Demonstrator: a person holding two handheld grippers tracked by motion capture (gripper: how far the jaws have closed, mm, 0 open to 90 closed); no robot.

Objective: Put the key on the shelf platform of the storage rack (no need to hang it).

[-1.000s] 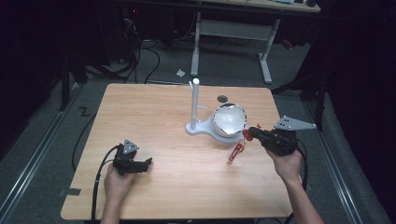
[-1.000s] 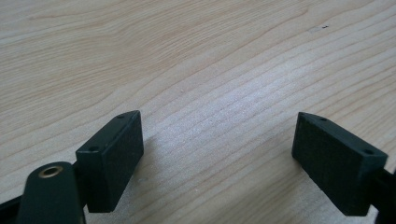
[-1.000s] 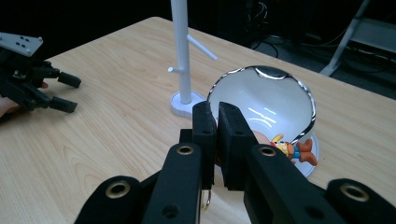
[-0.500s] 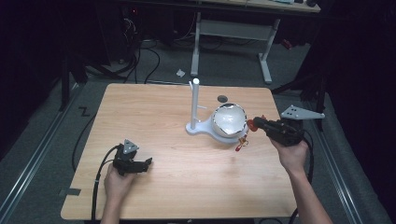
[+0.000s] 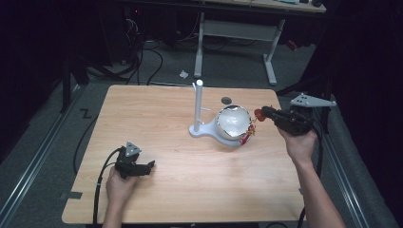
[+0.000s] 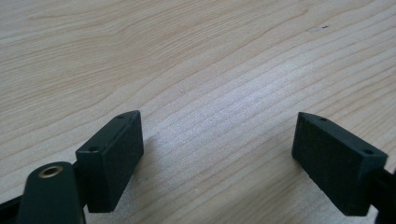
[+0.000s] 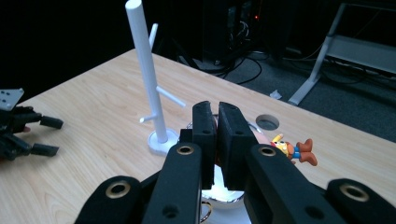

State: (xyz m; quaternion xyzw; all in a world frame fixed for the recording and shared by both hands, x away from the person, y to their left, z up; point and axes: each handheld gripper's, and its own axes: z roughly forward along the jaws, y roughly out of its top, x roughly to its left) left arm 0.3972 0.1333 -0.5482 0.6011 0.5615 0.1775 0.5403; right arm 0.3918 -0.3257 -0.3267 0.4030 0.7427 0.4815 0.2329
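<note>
While right tool [image 5: 260, 114] grips toy figure [image 5: 248, 134], figure hangs beside bowl [image 5: 233, 121]

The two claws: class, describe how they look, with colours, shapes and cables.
Both are black. The left claw has two blocky, wedge-shaped pads with small screw holes, a brass-ringed hole and a trailing black cable. The right claw carries a grey three-cornered plate. Forearms are bare, no sleeves.

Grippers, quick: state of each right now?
Left gripper: open, empty, low over the table.
Right gripper: shut on a small toy figure.
</note>
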